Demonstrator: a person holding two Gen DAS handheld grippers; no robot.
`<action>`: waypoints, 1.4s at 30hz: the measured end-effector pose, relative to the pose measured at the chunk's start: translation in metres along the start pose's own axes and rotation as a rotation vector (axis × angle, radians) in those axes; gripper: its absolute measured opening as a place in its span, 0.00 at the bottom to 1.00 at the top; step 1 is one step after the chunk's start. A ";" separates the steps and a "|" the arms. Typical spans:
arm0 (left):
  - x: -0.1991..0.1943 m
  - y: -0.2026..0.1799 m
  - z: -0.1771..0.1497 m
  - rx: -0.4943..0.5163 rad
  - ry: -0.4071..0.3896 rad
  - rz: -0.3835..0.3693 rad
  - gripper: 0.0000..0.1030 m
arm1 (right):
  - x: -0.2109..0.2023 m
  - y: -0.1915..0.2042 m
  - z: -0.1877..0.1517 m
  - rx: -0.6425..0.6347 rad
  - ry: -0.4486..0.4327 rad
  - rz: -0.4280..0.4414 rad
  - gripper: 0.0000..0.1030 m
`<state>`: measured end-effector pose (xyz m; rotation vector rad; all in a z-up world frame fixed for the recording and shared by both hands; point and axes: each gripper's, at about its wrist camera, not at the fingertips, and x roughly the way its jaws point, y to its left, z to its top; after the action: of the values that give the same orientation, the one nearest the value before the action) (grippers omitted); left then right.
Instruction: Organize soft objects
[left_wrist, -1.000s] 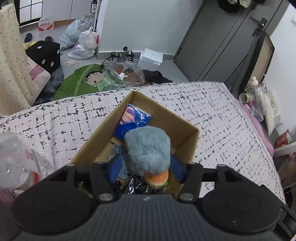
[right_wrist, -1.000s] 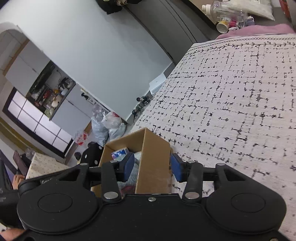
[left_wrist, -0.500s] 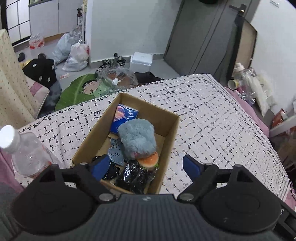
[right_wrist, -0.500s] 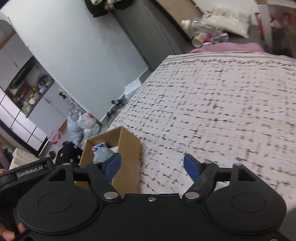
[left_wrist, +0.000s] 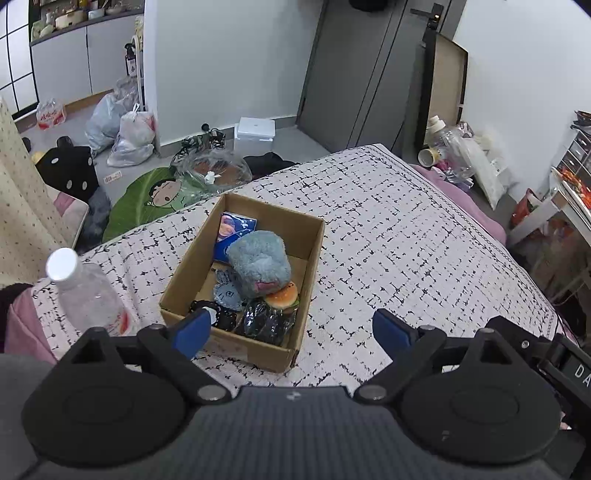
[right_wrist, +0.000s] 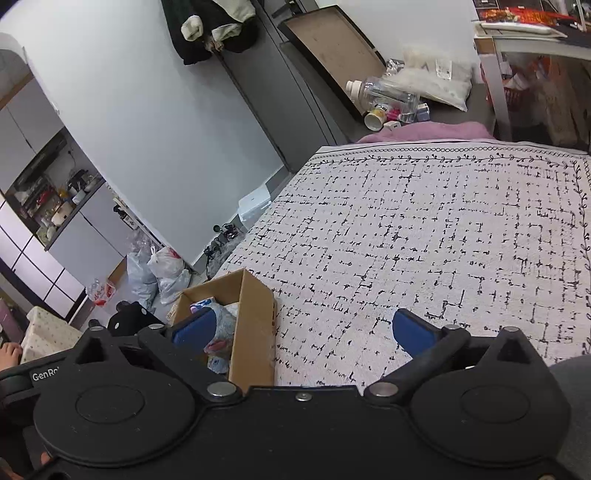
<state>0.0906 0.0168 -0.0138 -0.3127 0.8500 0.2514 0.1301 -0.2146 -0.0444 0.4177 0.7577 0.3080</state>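
A cardboard box (left_wrist: 310, 251) rests on the black-and-white checked bedspread (left_wrist: 406, 251). Inside lie a fluffy blue-grey plush (left_wrist: 258, 264), a small burger toy (left_wrist: 283, 294), a blue packet (left_wrist: 236, 230), a grey patch (left_wrist: 226, 293) and dark crinkly items (left_wrist: 264, 321). My left gripper (left_wrist: 291, 334) hangs above the box's near end, its jaws still opening, nothing between them. My right gripper (right_wrist: 301, 332) is to the right of the box (right_wrist: 255, 321), jaws also opening wide, holding nothing; its left finger overlaps the box's contents in the view.
A clear plastic bottle (left_wrist: 86, 291) stands at the bed's left corner near my left gripper. Bags (left_wrist: 125, 136), a green cartoon cushion (left_wrist: 147, 199) and a white box (left_wrist: 256, 131) lie on the floor beyond. Bottles and clutter (right_wrist: 391, 98) sit past the far bed edge.
Both grippers opened and pulled back and up from the box. The left let go of the blue-grey plush, now lying in the box; the right released the box's wall.
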 end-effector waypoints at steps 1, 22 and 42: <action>-0.004 0.000 -0.001 0.003 -0.002 -0.002 0.94 | -0.004 0.001 0.000 -0.002 0.003 0.004 1.00; -0.083 0.007 -0.021 0.059 -0.087 -0.049 0.99 | -0.084 0.031 -0.005 -0.090 -0.024 -0.007 1.00; -0.120 0.002 -0.052 0.159 -0.127 -0.053 0.99 | -0.120 0.024 -0.023 -0.127 -0.025 -0.040 1.00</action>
<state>-0.0227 -0.0113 0.0461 -0.1684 0.7307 0.1511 0.0279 -0.2371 0.0231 0.2862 0.7166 0.3109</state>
